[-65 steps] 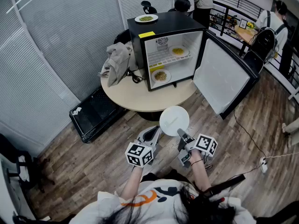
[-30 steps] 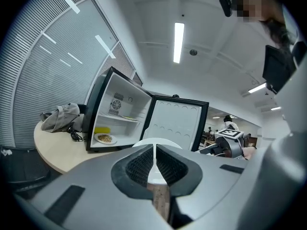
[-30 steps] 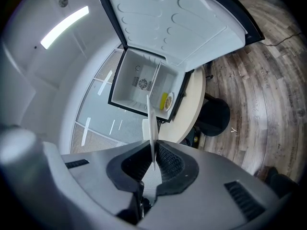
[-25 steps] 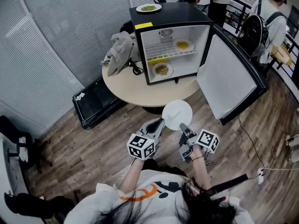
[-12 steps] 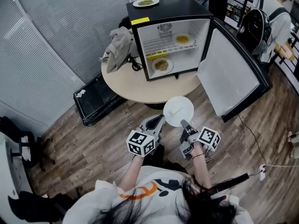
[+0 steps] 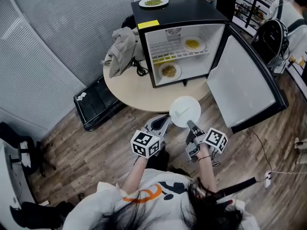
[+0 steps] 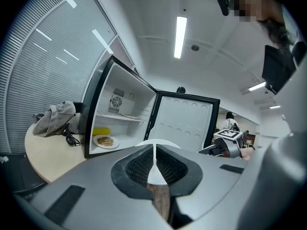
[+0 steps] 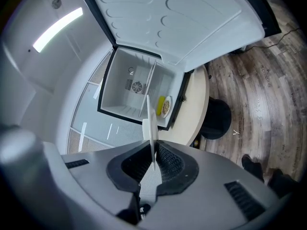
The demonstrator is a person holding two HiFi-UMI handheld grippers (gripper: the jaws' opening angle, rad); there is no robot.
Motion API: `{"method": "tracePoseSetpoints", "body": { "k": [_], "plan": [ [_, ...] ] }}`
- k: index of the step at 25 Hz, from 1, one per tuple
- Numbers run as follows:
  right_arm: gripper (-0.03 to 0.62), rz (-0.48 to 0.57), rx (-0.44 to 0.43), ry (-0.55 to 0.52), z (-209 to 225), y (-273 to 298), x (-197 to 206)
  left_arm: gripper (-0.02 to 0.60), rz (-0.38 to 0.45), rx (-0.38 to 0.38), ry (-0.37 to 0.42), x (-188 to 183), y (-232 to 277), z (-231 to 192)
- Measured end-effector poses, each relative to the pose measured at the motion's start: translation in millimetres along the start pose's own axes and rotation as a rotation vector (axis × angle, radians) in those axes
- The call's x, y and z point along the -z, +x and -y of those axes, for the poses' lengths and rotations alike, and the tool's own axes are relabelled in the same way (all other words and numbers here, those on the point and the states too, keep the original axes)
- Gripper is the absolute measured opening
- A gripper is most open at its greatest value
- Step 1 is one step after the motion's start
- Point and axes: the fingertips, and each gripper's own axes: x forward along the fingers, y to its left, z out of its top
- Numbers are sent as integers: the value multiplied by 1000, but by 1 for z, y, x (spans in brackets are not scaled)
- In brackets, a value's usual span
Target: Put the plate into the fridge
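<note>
Near the front edge of the round table (image 6: 139, 94), white plate (image 6: 185, 111) rides level, left gripper (image 6: 165, 122) and right gripper (image 6: 190, 124) both clamped on its rim, closer to the open mini fridge (image 6: 184, 9) than a second ago, so insertion comes next

No words or numbers can be read. The yellow sticker (image 6: 149, 24) on the fridge (image 6: 189, 9) is too small to make out.
</note>
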Motion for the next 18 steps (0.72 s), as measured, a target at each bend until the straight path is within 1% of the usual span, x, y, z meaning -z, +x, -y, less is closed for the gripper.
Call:
{"method": "tracePoseSetpoints", "body": {
  "k": [7,18],
  "plan": [
    [26,21,13,-15,-17,45,-20,12,7,14,6,-23,19,-45],
    [26,92,-4,-34,-50,116,-62,12,20,57,-1,-47,37,-103]
  ]
}}
